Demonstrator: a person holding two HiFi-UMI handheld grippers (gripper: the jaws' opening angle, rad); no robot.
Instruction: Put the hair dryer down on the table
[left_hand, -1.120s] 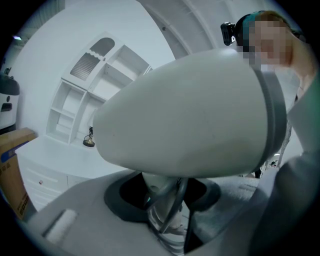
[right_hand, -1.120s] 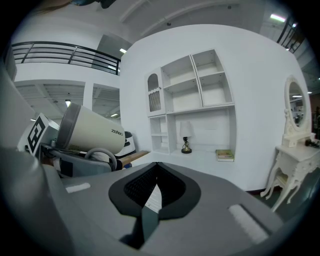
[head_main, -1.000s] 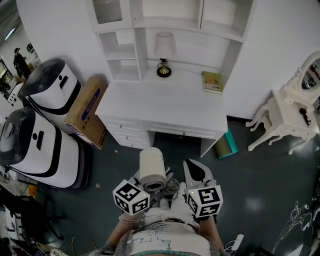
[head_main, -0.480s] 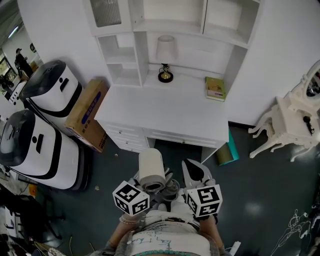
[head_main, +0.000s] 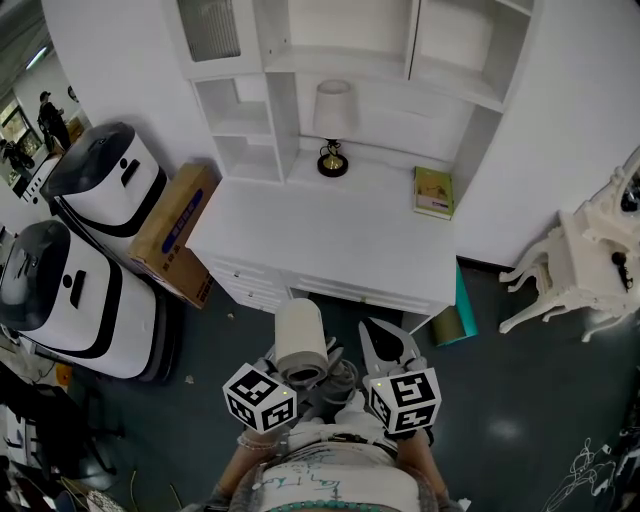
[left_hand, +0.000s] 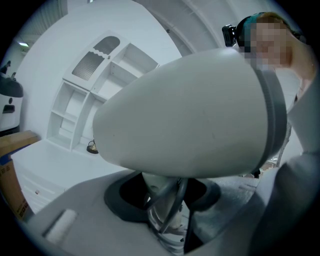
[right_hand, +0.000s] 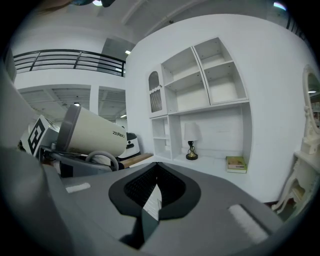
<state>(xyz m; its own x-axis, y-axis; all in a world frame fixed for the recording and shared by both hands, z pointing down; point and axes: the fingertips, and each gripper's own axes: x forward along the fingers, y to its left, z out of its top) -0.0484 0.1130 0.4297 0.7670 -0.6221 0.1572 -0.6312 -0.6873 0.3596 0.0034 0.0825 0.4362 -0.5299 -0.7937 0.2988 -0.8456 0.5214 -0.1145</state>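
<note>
A cream hair dryer (head_main: 300, 336) with a grey rear band is held upright in front of the person's body, barrel pointing at the white desk (head_main: 330, 245). My left gripper (head_main: 312, 375) is shut on its handle. In the left gripper view the barrel (left_hand: 190, 120) fills the frame, and the handle (left_hand: 159, 197) and looped cord sit between the jaws. My right gripper (head_main: 385, 342) is beside it on the right, shut and empty, jaw tips meeting (right_hand: 157, 165). The right gripper view shows the dryer (right_hand: 92, 132) at its left. Both grippers hang above the dark floor, short of the desk's front edge.
On the desk stand a small lamp (head_main: 332, 125) and a green book (head_main: 433, 192), under white shelves (head_main: 300, 60). A cardboard box (head_main: 175, 232) and two white-and-black machines (head_main: 70, 290) are on the left. A white ornate stand (head_main: 580, 260) is on the right.
The desk has slid a little lower and nearer in the head view. Both grippers and the hair dryer keep the same pose relative to the body.
</note>
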